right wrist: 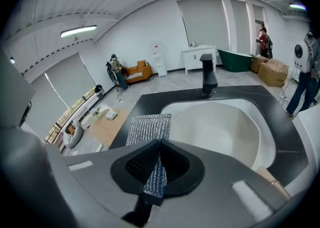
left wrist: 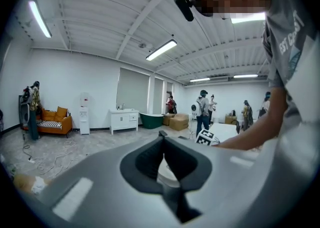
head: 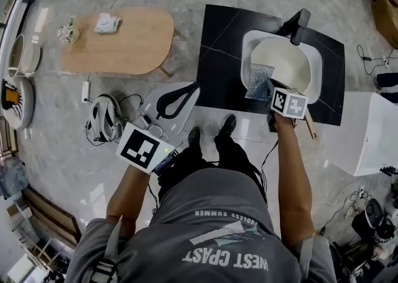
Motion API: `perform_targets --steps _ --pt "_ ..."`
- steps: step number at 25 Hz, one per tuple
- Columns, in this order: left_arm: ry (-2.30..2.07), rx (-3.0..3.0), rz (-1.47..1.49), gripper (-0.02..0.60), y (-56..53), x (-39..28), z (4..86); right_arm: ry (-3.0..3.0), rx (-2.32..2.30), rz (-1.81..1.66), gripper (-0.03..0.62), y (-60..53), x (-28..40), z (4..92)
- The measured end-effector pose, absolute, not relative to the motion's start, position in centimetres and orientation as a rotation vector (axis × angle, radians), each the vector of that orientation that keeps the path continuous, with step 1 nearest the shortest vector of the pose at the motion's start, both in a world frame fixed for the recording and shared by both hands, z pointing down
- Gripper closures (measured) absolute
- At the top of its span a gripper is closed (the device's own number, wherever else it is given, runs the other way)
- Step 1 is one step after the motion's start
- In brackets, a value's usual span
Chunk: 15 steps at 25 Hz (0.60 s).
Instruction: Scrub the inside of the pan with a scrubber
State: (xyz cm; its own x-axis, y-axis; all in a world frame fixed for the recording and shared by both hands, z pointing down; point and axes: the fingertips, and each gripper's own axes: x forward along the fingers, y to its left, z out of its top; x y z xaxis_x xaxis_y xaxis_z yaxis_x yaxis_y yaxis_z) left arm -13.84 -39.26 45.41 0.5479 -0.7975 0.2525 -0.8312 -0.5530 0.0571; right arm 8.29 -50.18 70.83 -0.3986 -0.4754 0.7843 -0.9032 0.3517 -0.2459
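Observation:
A cream pan [head: 287,64] lies in the white sink [head: 249,44] set into a black counter [head: 217,45]. My right gripper [head: 271,88] hovers over the sink's near left rim, shut on a silver mesh scrubber [head: 259,81]. In the right gripper view the scrubber [right wrist: 149,128] sticks out flat past the right gripper [right wrist: 160,144], with the pan [right wrist: 220,129] just beyond it to the right. My left gripper [head: 194,91] is held out by the person's left side, away from the sink, over the floor. In its own view the left gripper [left wrist: 162,139] is shut on nothing.
A black faucet [head: 299,25] stands at the sink's far edge. An oval wooden table [head: 124,42] with a cloth sits to the left. A headset and cables [head: 102,119] lie on the floor. A white box [head: 373,134] stands at the right. People [left wrist: 202,111] stand across the room.

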Motion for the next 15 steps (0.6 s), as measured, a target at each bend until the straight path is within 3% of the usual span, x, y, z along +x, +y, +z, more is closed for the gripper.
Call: perform_targets --steps 7,15 --pt "-1.434 2.604 0.292 0.580 -36.4 -16.4 44.1 -2.002 1.075 0.973 0.574 -45.4 1.7 73.6" --pt "-1.465 2.578 0.328 0.581 -33.5 -18.1 43.3 -1.888 1.051 1.042 0.565 -43.6 -0.6 78.8"
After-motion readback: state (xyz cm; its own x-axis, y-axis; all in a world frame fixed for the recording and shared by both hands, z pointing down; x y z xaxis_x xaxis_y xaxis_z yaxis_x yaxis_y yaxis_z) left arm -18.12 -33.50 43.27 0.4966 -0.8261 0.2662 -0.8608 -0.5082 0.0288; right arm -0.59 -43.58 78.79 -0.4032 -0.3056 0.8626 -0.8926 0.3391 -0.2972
